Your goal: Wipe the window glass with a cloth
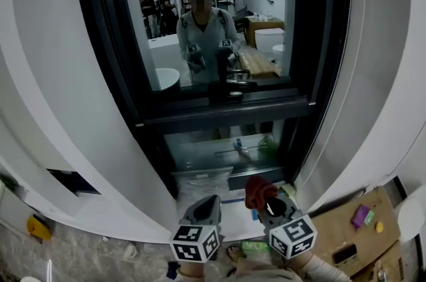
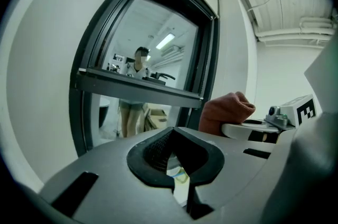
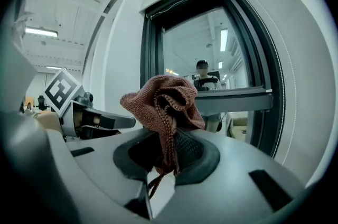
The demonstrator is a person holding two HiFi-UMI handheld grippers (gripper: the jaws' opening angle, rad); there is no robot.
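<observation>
Head view showed your right gripper (image 1: 271,206) pinching the red-brown cloth (image 1: 258,189) at lower centre, with the window glass (image 1: 259,8) well apart in the upper frame and your left gripper (image 1: 206,206) pressed together, empty.

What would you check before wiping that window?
1. Cloth clamped in right gripper: ok, jaws shut on it.
2. Left gripper free: ok, jaws together, nothing between.
3. Cloth against glass: not ok, held low and apart from it.
4. Enough cloth bunched past the jaws: ok.
5. Where the glass is dirty: cannot tell, only reflections show.
</observation>
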